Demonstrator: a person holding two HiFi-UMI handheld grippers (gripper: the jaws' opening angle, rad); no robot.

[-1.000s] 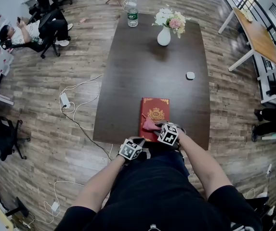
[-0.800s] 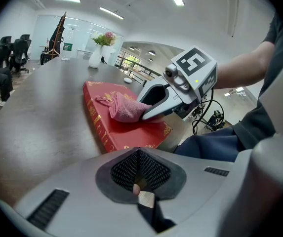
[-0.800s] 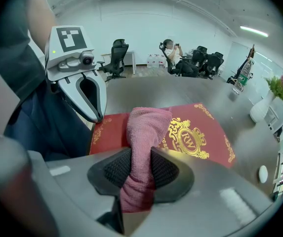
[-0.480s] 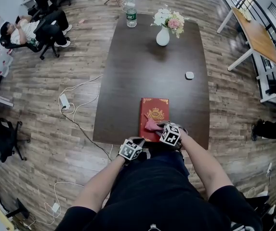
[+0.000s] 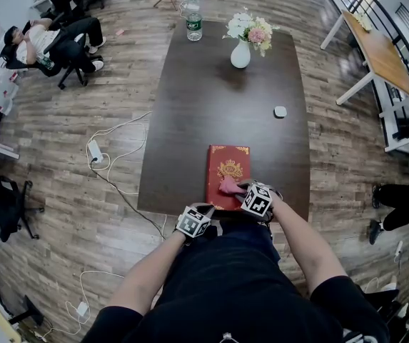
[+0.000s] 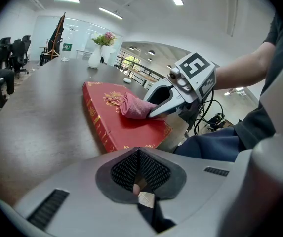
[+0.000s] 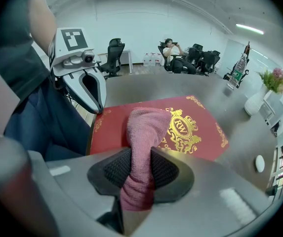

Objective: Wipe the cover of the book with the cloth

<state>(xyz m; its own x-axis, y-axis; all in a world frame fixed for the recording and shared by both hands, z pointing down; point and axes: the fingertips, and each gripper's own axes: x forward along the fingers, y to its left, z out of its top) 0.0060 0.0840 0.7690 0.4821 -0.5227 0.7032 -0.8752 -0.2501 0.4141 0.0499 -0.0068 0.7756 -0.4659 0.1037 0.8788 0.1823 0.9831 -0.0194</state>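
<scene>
Now, the right claw (image 7: 139,174) is clamped on the pink cloth (image 7: 146,127). The bunched end of the cloth rests on the red book (image 5: 225,164), on the near half of the cover just short of the gold crest. The book lies flat on the dark table (image 5: 211,98), its near end close to the edge by the person's body. The left claw (image 6: 139,171) is closed on nothing and hovers by the book's near left corner; whether it touches the book, I cannot tell.

There's the worry: if nothing pins the book, a firm stroke may drag it along the smooth top, and a pull towards the body could tip it off that near edge. The cloth is a narrow wad, so each pass likely cleans only a thin strip, and the corners and borders may be missed. Press hard and the wad could work loose from the jaws.

Around it, a white vase of flowers (image 5: 240,53), a water bottle (image 5: 194,21) and a small white object (image 5: 280,111) stand well apart at the far end, so nothing blocks the strokes. Cables (image 5: 115,156) trail on the floor (image 5: 83,213) at the left, and a seated person (image 5: 29,45) is far off.
</scene>
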